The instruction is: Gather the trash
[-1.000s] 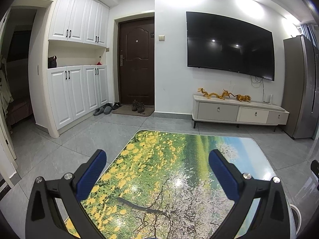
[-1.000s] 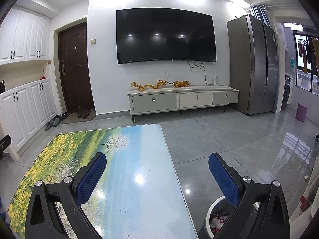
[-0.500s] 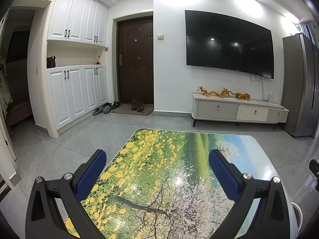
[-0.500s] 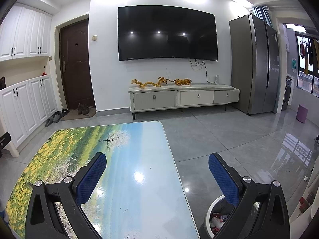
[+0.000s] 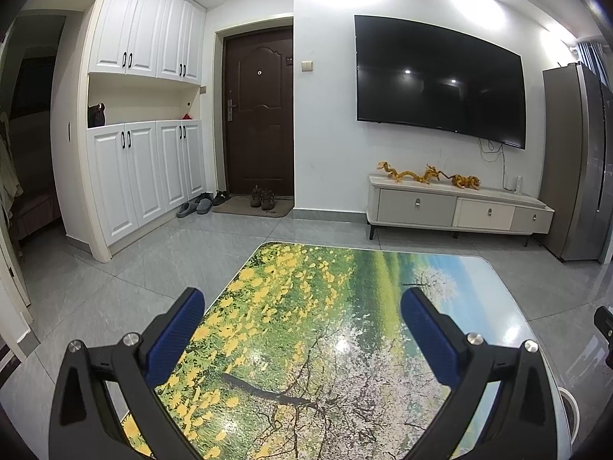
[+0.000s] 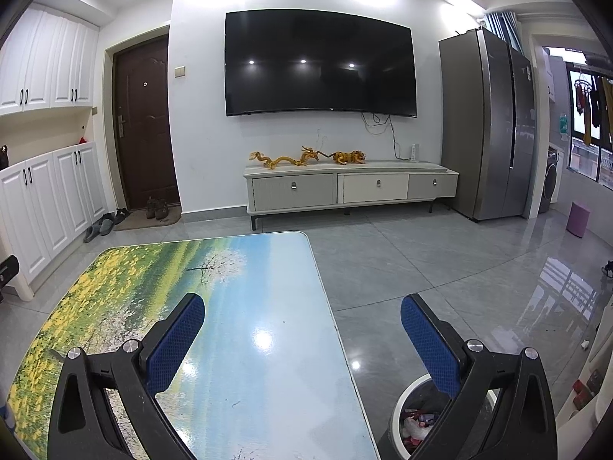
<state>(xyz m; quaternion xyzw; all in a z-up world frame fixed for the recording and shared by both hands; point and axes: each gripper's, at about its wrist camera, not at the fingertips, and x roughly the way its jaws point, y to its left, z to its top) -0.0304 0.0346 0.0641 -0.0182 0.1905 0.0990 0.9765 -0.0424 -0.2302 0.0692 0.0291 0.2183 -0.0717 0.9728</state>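
- The left gripper (image 5: 302,303) is spread wide with nothing between its blue pads (image 5: 174,335); it hangs above the lower middle of its view, over the flower-print table (image 5: 306,329).
- The right gripper (image 6: 302,306) is likewise fully spread and carries nothing, set over the table's (image 6: 245,306) right edge in the lower centre of its frame.
- Over the last second both views have barely shifted: the room sits a touch differently in frame, the far table edge a little higher, as if both tools tipped or drew back slightly (the jaws themselves look unchanged).
- The trash bin (image 6: 412,421) stands on the floor at the lower right of the right wrist view, just beside the table; wrappers and crumpled scraps lie inside it. A sliver of its white rim (image 5: 572,414) shows at the lower right edge of the left view.
- No loose rubbish shows on the tabletop in either view; a few small specks lie on the tiles (image 6: 584,344) at the far right, too small to identify.
- Judgement: with the tabletop bare, both tools idle and litter in the bin, the collecting looks finished or nearly so, unless those floor specks count.
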